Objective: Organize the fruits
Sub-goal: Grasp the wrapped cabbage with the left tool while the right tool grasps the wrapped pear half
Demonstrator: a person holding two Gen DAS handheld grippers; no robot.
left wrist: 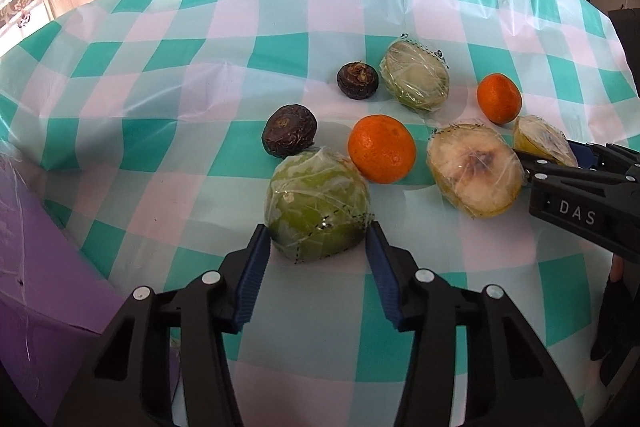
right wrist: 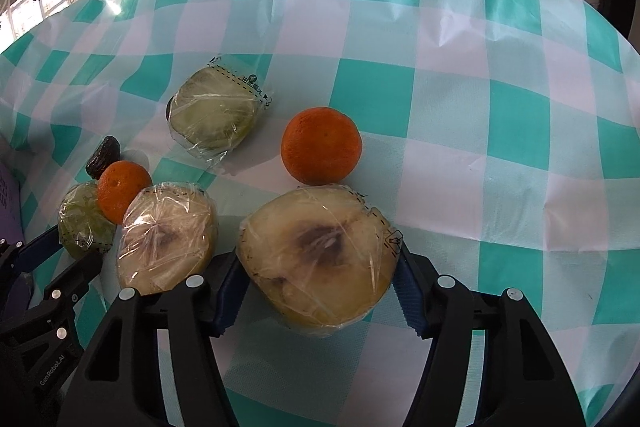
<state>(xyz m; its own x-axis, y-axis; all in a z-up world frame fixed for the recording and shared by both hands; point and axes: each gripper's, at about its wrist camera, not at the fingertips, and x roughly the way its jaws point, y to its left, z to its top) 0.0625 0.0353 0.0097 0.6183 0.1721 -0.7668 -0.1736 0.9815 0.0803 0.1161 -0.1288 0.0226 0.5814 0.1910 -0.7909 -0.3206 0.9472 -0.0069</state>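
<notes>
My two cameras look forward along each tool, low and close over the tabletop (left wrist: 200,75). Both see the same fruit cluster, mine on the right from further right.

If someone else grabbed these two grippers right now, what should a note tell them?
Left gripper: jaws on either side of the wrapped green fruit half, closed on it or nearly.
Right gripper: jaws on either side of a wrapped pale yellow fruit half, seemingly gripping it.
On the checked tablecloth: two tangerines, two dark brown fruits, another wrapped green half, a second pale half.
Done: nothing grouped yet.
Left: sorting everything.
</notes>
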